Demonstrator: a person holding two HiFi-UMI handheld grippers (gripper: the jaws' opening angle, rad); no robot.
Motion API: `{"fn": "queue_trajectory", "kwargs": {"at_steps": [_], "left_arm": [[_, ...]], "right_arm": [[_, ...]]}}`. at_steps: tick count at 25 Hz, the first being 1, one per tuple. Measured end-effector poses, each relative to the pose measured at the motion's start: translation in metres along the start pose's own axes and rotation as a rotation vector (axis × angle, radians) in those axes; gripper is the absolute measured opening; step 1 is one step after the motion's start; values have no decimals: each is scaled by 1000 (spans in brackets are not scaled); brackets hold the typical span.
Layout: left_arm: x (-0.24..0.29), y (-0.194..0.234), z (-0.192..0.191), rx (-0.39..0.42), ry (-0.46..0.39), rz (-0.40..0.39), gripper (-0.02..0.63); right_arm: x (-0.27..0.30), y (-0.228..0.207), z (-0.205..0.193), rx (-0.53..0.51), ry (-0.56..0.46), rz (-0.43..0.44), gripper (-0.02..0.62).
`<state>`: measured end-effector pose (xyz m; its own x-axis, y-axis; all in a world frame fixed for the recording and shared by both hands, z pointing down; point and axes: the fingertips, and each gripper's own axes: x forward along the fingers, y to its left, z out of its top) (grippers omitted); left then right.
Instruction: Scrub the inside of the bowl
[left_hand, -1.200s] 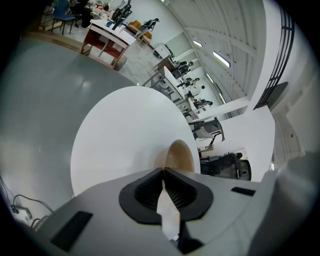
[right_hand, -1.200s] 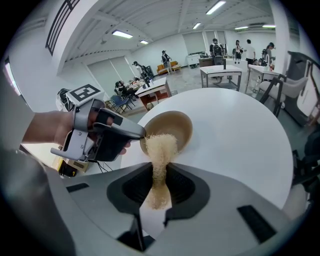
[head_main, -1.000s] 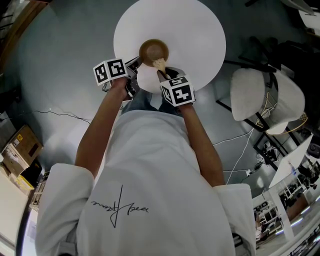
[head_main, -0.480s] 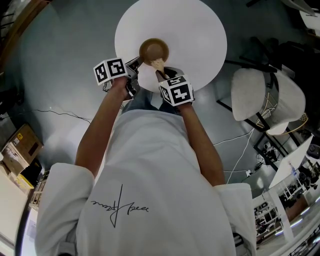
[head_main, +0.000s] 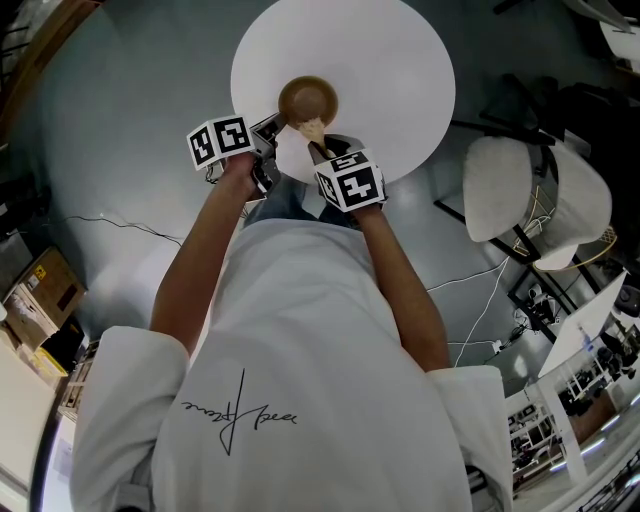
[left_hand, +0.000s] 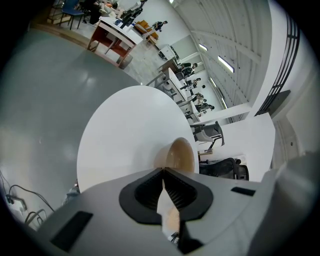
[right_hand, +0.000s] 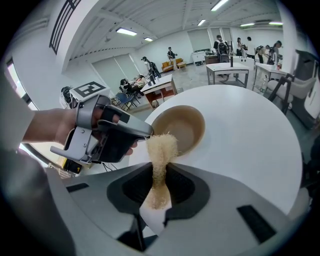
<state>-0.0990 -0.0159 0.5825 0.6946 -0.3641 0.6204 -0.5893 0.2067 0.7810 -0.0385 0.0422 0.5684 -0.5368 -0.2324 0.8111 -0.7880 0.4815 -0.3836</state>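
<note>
While the right gripper (right_hand: 159, 175) clamps the fibrous scrubber (right_hand: 161, 147) at the wooden bowl (head_main: 308, 100) near the person's edge of the table (head_main: 400, 60), the left gripper (left_hand: 163, 172), closed and apparently pinching only the thin rim, could slip under scrubbing pressure, tipping the bowl.

The left gripper (left_hand: 163, 172) is seen from behind, its grey body filling the lower part of the frame. The black ribbed pads (left_hand: 147, 192) are brought together to a thin line at their tips, and the near wall of the tan bowl (left_hand: 181, 154) appears to be pinched there. The bowl is tilted, so that its pale inside is turned to the right. It is set on a round white table (left_hand: 125, 135), around which grey floor (left_hand: 45, 100) is spread. Desks (left_hand: 112, 42) are seen far behind, and a black chair (left_hand: 220, 167) just past the table
</note>
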Motion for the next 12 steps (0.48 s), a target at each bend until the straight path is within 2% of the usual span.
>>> {"fn": "queue_trajectory", "kwargs": {"at_steps": [12], "left_arm": [[0, 0, 2, -17, -4, -11, 18]], "right_arm": [[4, 6, 3, -7, 12, 22, 83]]}}
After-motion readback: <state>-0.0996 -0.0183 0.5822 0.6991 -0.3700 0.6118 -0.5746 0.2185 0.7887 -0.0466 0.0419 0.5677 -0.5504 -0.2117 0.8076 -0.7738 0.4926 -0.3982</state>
